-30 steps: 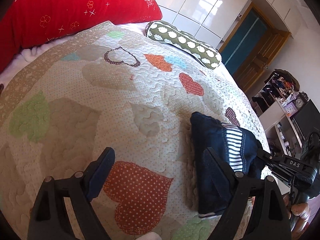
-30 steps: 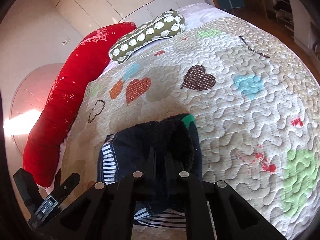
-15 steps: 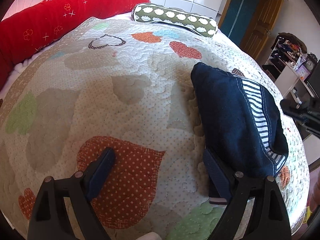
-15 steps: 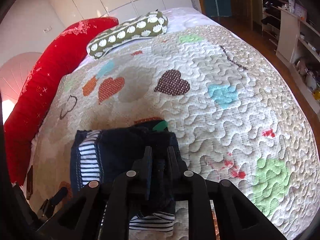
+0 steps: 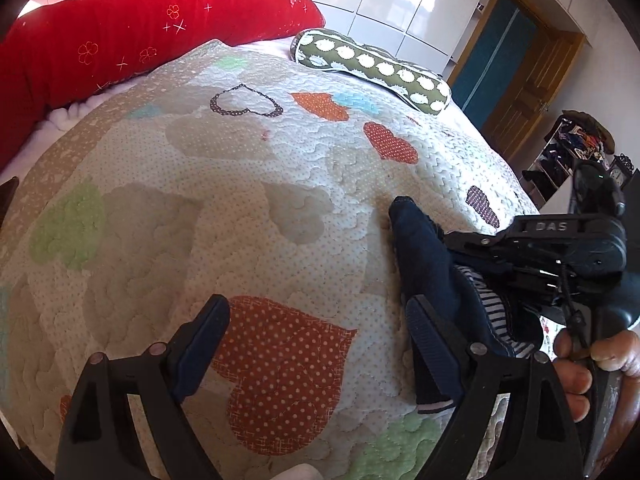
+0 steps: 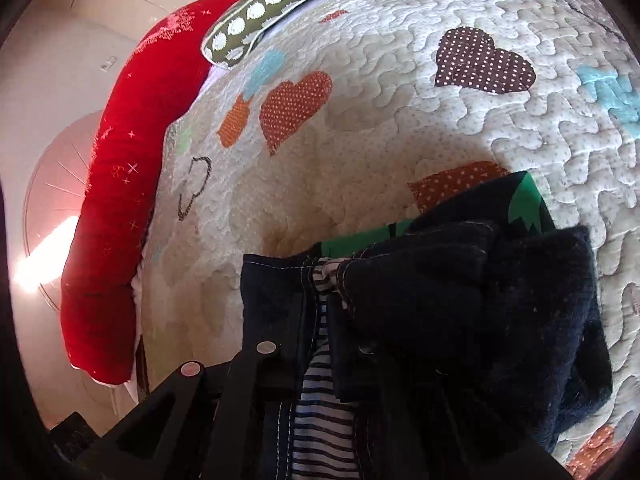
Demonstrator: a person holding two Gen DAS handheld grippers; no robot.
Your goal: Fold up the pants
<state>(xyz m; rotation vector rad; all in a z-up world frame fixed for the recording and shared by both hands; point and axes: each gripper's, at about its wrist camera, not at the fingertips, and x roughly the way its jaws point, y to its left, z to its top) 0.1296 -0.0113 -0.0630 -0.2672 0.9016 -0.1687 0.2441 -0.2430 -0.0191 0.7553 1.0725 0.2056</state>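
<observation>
The dark navy pants (image 5: 432, 264) with a striped lining lie folded in a bundle on the quilt, right of centre in the left wrist view. My left gripper (image 5: 316, 344) is open and empty, low over an orange heart patch, its right finger beside the bundle. My right gripper (image 5: 472, 248) reaches onto the bundle from the right. In the right wrist view it is shut on the pants (image 6: 472, 304), whose fabric and striped lining (image 6: 320, 412) drape over and hide the fingertips. A green patch (image 6: 524, 204) shows at the bundle's far edge.
The heart-patterned quilt (image 5: 240, 184) covers the bed. A long red pillow (image 5: 132, 32) and a green dotted bolster (image 5: 372, 68) lie at the head. A wooden door (image 5: 528, 80) and cluttered shelves (image 5: 572, 148) stand to the right, past the bed's edge.
My right gripper has pushed further into the pants, bunching the fabric over its fingers and tilting. My left gripper stayed open and swung back, so the bundle looks smaller and the right gripper comes into view.
</observation>
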